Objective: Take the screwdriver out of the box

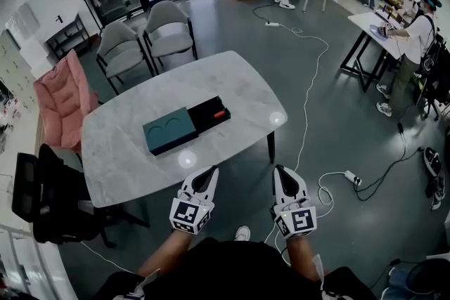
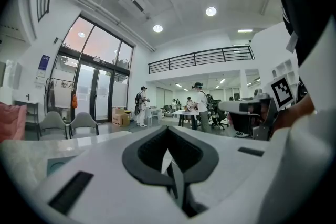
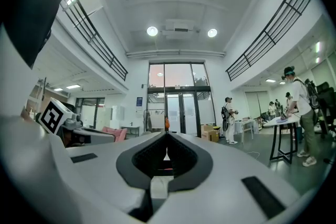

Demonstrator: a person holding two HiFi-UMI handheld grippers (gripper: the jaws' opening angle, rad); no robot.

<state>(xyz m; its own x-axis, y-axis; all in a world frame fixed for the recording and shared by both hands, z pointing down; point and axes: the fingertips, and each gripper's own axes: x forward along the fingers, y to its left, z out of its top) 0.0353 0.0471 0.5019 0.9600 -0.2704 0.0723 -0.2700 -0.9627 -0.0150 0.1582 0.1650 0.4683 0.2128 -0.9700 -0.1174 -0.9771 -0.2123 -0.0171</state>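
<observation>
A flat box lies in the middle of the white marble table [image 1: 232, 77]: its teal lid [image 1: 169, 129] is slid to the left, baring a black tray [image 1: 208, 116]. In the tray lies the screwdriver [image 1: 219, 113], of which a small orange handle shows. My left gripper [image 1: 211, 172] [image 2: 168, 130] hovers off the table's near edge, shut and empty, pointing at the table. Beside it on the right, past the table's near right corner, my right gripper [image 1: 279, 171] [image 3: 167, 134] is also shut with nothing in it. Both are well short of the box.
Two grey chairs [image 1: 144, 38] stand behind the table, a pink chair [image 1: 63, 98] and a black chair [image 1: 42, 193] at its left. White cables [image 1: 309, 102] and a power strip [image 1: 350, 177] lie on the floor at right. People work at tables [image 1: 373, 24] far right.
</observation>
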